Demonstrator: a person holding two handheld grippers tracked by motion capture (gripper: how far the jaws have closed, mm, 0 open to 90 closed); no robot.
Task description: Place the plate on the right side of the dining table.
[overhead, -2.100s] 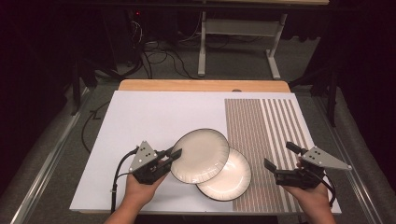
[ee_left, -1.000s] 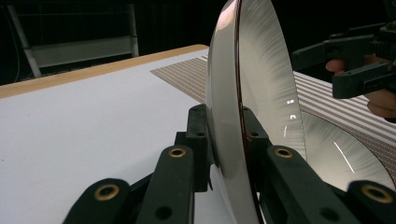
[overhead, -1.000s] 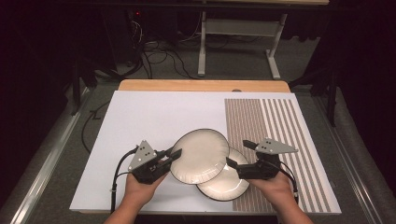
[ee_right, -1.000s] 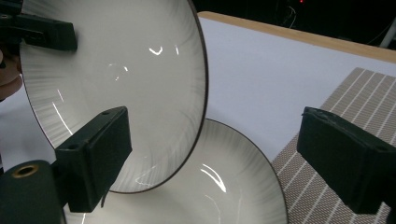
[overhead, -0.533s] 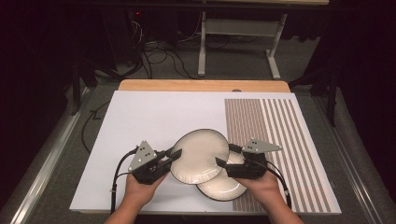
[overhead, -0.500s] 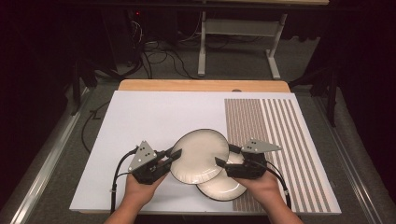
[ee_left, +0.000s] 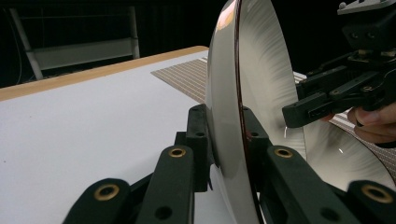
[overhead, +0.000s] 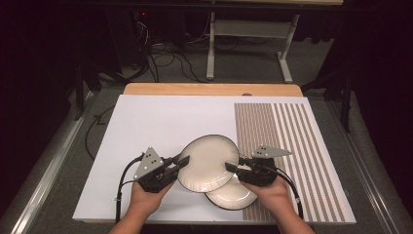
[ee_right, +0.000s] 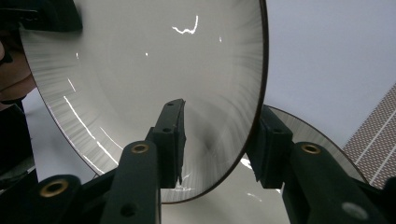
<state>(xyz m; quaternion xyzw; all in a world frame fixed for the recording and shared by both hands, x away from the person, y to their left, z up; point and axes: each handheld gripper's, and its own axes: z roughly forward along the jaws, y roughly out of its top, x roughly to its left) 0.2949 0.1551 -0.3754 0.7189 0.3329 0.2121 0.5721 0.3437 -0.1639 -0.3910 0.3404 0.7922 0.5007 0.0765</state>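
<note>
A cream plate with a dark rim [overhead: 207, 163] [ee_left: 261, 79] [ee_right: 154, 60] hangs tilted just above the table. My left gripper [overhead: 182, 161] [ee_left: 224, 135] is shut on its left rim. My right gripper [overhead: 231, 168] [ee_right: 219, 135] straddles the plate's right rim, one jaw over its face and one behind its edge. These jaws have just been closing, and a small gap still shows at the pads. The left gripper view shows the right gripper [ee_left: 299, 109] from across the plate. A second, matching plate [overhead: 234, 195] [ee_left: 345, 154] [ee_right: 252, 200] lies flat on the table, partly under the first.
A white mat [overhead: 160, 126] covers most of the table, with a brown-striped mat [overhead: 292, 131] on the right. A wooden table edge [overhead: 209, 89] runs along the back. Beyond it are a metal stand [overhead: 248, 29] and cables on the floor.
My right gripper has come in leftward from the striped mat to the raised plate's right rim, and its jaws have narrowed around it. The left gripper and plate have stayed put.
</note>
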